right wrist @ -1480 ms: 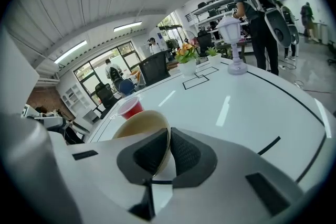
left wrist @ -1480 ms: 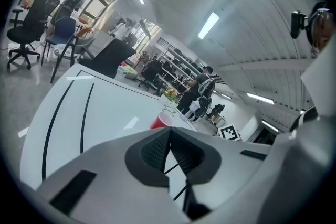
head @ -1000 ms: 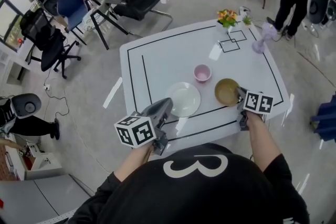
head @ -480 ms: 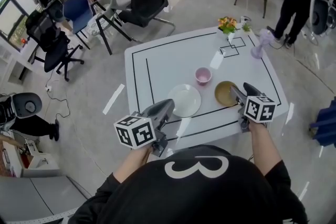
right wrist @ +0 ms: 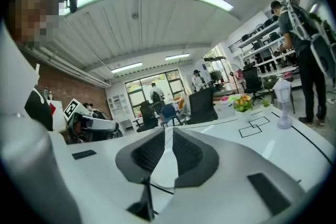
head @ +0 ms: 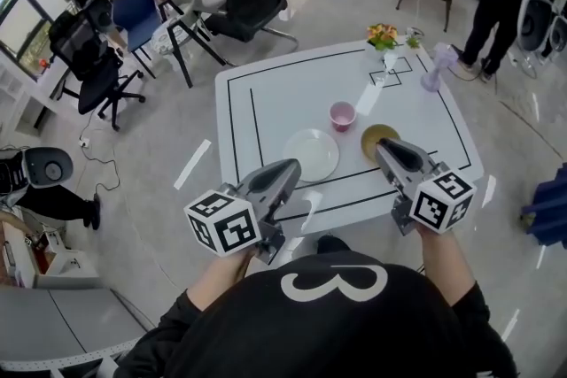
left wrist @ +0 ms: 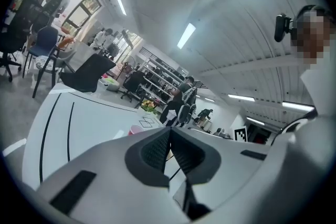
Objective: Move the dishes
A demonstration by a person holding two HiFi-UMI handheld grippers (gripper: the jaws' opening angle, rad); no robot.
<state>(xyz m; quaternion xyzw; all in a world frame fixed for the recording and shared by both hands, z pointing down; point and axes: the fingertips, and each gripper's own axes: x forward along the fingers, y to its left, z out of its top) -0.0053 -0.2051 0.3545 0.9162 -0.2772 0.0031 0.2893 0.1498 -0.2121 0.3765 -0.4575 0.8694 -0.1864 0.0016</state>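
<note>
At the left, a grey two-jaw left gripper (head: pixel 289 166) is held over the near edge of a white table marked with black lines (head: pixel 266 102). Its jaws are pressed together and nothing is held between them. Because the jaws are together, the plate's rim could be struck and pushed along the worktop if the gripper were lowered before they were parted. A flat round white plate (head: pixel 312 155) lies just beyond the tip of this gripper, close to the near edge and about midway along it; it is not touched. Further in, toward the middle of the table, a small pink cup (head: pixel 342 115) stands just beside the plate's far right side.

To the right of the plate, a golden-brown round bowl (head: pixel 371 134) sits near the near edge, toward the right-hand corner. The grey right gripper (head: pixel 383 145) hangs above it and partly covers it from the head view. Its jaws have just been closing, and only a thin slit is left between them, with nothing in it. A grip on the bowl's rim would probably be missed at so narrow a gap, and the bowl could be tipped or slid toward the table's edge.
</note>
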